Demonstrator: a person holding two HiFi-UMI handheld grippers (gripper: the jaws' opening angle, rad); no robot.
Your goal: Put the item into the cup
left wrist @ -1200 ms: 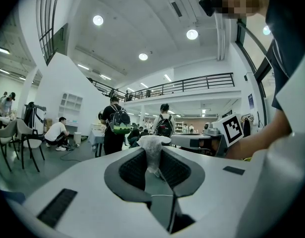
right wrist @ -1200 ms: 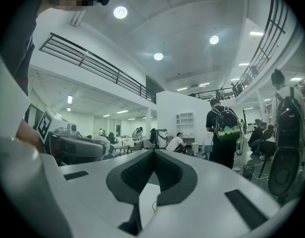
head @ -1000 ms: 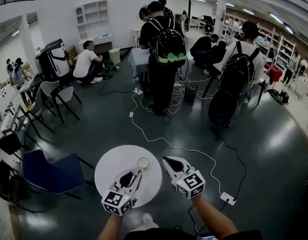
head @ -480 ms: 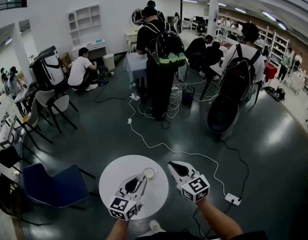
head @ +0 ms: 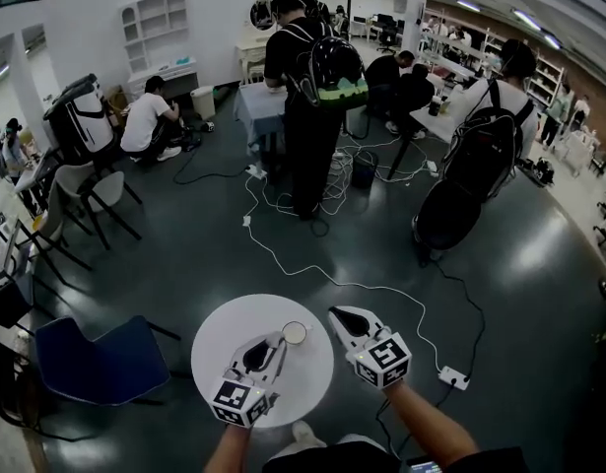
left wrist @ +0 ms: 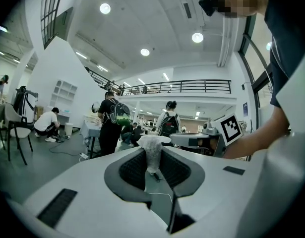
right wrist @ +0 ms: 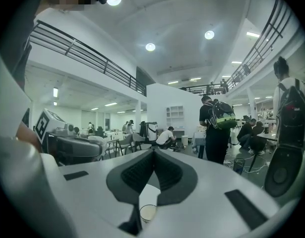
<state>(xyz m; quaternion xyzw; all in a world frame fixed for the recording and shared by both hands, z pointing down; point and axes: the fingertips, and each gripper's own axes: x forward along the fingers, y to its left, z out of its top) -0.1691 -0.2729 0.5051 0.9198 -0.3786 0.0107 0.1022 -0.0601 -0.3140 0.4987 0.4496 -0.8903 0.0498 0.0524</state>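
Vs a second ago: both tongs drifted slightly over round white table (head: 219, 338), little gained. Left gripper (head: 274, 344) tip still just beside cup (head: 295, 333), not above it. Left jaws clamped on crumpled white item (left wrist: 152, 151), so drop not yet done. Right gripper (head: 338, 314) jaws together, nothing between, just right of cup. Cup upright near table middle, looks empty, but too small in view to be sure.
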